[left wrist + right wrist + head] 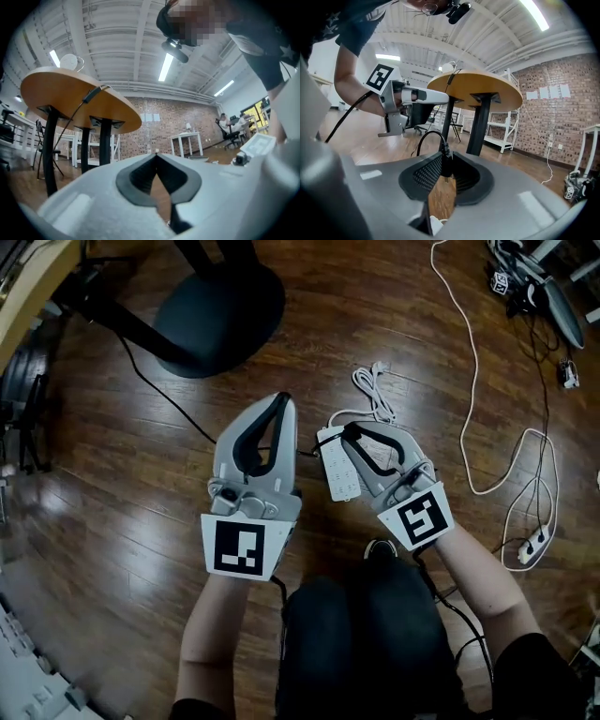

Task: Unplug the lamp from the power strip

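Observation:
My right gripper (349,429) is shut on a black plug (445,165), pinched at the very tips of its pads. The plug's black cord (425,137) arcs up and away to the left. The white power strip (338,468) lies on the wooden floor just under this gripper, and shows as a white corner (434,225) low in the gap between the jaws. Bare floor shows behind the plug, so it looks apart from the strip. My left gripper (279,399) hovers beside it on the left, jaws shut with nothing between them (156,155).
A dark round base (220,306) stands ahead on the floor. A coiled white cord (375,388) lies past the strip. A long white cable (473,381) loops right toward a second strip (533,545). A round wooden table (476,86) stands nearby. The person's knees (375,634) are below.

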A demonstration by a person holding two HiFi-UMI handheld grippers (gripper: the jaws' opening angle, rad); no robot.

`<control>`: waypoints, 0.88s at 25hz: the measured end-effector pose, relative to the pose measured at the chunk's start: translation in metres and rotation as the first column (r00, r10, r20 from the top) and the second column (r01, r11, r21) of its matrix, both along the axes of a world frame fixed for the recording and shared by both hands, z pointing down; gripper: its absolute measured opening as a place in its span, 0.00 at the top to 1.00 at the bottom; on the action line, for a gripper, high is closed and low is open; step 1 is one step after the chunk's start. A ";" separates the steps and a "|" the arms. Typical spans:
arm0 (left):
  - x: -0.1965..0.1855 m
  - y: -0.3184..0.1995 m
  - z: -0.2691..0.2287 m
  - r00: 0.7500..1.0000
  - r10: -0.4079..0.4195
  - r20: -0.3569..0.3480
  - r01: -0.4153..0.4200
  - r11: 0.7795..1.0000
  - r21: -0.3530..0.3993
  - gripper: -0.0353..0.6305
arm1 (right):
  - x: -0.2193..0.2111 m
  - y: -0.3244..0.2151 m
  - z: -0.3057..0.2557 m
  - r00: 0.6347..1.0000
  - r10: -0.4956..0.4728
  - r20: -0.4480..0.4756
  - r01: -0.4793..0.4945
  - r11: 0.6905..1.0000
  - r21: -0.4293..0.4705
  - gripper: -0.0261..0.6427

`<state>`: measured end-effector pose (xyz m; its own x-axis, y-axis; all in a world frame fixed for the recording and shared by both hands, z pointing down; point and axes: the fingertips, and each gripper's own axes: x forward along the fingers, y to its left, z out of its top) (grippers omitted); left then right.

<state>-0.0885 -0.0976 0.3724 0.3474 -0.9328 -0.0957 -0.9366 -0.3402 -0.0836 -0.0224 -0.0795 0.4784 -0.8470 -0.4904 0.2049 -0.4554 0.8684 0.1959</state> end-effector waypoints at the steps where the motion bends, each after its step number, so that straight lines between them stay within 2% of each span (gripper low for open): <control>1: 0.000 0.001 -0.015 1.000 -0.010 -0.004 0.010 1.000 -0.011 0.94 | 0.000 0.001 -0.022 1.000 0.004 0.011 -0.004 1.000 -0.007 0.85; 5: -0.008 0.007 -0.082 0.996 -0.071 -0.045 0.069 0.996 -0.057 0.94 | -0.002 0.000 -0.119 0.997 0.025 0.068 -0.022 0.999 -0.041 0.86; 9: -0.022 0.012 -0.168 0.984 -0.148 -0.097 0.143 0.988 -0.059 0.94 | -0.012 -0.004 -0.222 0.991 0.022 0.129 -0.019 0.999 -0.029 0.86; 13: -0.031 0.021 -0.245 0.974 -0.202 -0.103 0.195 0.978 -0.073 0.94 | -0.022 0.003 -0.315 0.985 -0.007 0.170 0.011 1.000 -0.023 0.86; 18: -0.041 0.037 -0.307 0.939 -0.299 -0.168 0.274 0.949 -0.155 0.94 | -0.024 0.012 -0.396 0.979 -0.041 0.199 0.049 0.998 -0.039 0.87; 22: -0.051 0.042 -0.354 0.927 -0.335 -0.168 0.314 0.939 -0.137 0.94 | -0.023 -0.008 -0.443 0.978 -0.030 0.207 0.032 0.999 -0.008 0.87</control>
